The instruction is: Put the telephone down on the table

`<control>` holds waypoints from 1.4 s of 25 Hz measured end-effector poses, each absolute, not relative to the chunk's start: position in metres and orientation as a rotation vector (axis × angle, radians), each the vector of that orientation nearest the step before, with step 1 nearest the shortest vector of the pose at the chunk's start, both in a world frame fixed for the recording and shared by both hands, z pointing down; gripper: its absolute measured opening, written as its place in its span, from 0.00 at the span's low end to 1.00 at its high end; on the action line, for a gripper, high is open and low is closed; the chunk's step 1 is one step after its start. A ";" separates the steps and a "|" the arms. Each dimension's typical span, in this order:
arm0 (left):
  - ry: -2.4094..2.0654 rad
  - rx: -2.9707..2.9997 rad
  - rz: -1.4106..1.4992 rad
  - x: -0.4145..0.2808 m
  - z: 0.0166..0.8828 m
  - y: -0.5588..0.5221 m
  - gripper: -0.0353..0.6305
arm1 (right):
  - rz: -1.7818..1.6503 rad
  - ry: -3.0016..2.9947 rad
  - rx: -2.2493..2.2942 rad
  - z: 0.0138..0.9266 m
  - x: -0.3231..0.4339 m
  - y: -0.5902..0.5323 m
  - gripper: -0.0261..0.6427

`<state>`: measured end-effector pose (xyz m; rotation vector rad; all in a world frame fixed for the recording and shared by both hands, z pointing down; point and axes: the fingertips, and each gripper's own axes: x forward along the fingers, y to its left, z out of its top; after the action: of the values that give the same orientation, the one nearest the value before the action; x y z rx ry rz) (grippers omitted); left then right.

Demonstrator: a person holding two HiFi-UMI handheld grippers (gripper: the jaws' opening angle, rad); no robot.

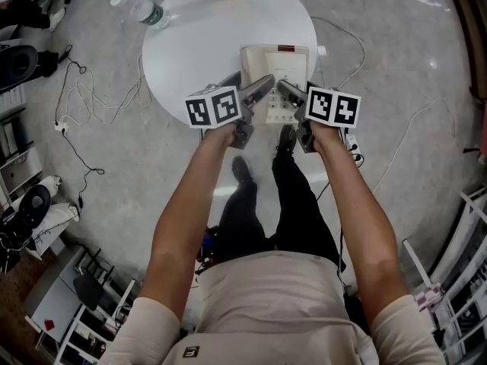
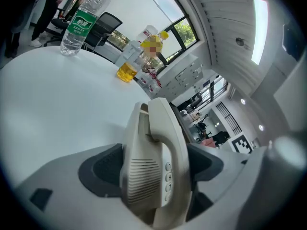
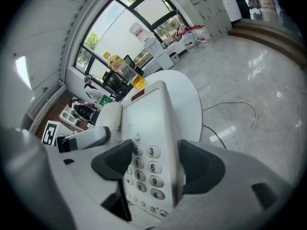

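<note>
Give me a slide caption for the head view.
Left gripper and right gripper hold a beige telephone at the near edge of a round white table.

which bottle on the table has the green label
The clear water bottle, leftmost in the left gripper view; the other bottle holds yellow liquid.

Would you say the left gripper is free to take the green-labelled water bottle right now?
Probably not: the left gripper is shut on the telephone, so it is occupied, though nothing blocks the water bottle.
</note>
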<state>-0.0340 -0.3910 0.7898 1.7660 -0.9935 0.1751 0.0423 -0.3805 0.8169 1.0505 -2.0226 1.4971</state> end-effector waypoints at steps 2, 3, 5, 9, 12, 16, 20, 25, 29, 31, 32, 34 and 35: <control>-0.993 1.759 0.167 -0.034 0.791 -0.392 0.63 | 1.490 -2.026 1.048 0.817 0.041 -0.382 0.48; -1.002 1.760 0.168 -0.035 0.790 -0.392 0.63 | 1.488 -2.028 1.046 0.817 0.042 -0.382 0.48; -1.037 1.772 0.183 -0.040 0.789 -0.394 0.63 | 1.485 -2.031 1.038 0.817 0.043 -0.381 0.48; -1.052 1.775 0.161 -0.039 0.788 -0.392 0.63 | 1.459 -2.026 1.038 0.818 0.044 -0.380 0.48; -1.133 1.811 0.203 -0.048 0.777 -0.394 0.60 | 1.377 -2.008 1.052 0.813 0.049 -0.379 0.48; -1.187 1.835 0.228 -0.062 0.763 -0.392 0.48 | 1.268 -1.988 1.068 0.805 0.054 -0.376 0.44; -1.222 1.859 0.218 -0.076 0.746 -0.386 0.44 | 1.242 -1.968 1.112 0.796 0.062 -0.370 0.40; -1.256 1.911 0.147 -0.092 0.700 -0.382 0.36 | 1.176 -1.978 1.171 0.767 0.070 -0.368 0.34; -1.261 1.991 0.068 -0.100 0.645 -0.379 0.27 | 1.081 -2.043 1.213 0.720 0.069 -0.374 0.26; -1.256 2.046 0.043 -0.103 0.614 -0.375 0.22 | 1.014 -2.101 1.224 0.688 0.066 -0.377 0.20; -1.253 2.074 0.032 -0.105 0.599 -0.372 0.21 | 0.983 -2.134 1.232 0.672 0.064 -0.378 0.17; -1.254 2.133 0.020 -0.108 0.571 -0.364 0.17 | 0.924 -2.209 1.248 0.638 0.061 -0.377 0.09; -1.258 2.161 0.020 -0.109 0.557 -0.360 0.16 | 0.893 -2.249 1.254 0.621 0.059 -0.376 0.06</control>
<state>-0.1086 -0.3595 0.5571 2.1606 -1.2580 0.0203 0.0591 -0.3757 0.6205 1.2543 -2.2490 0.8927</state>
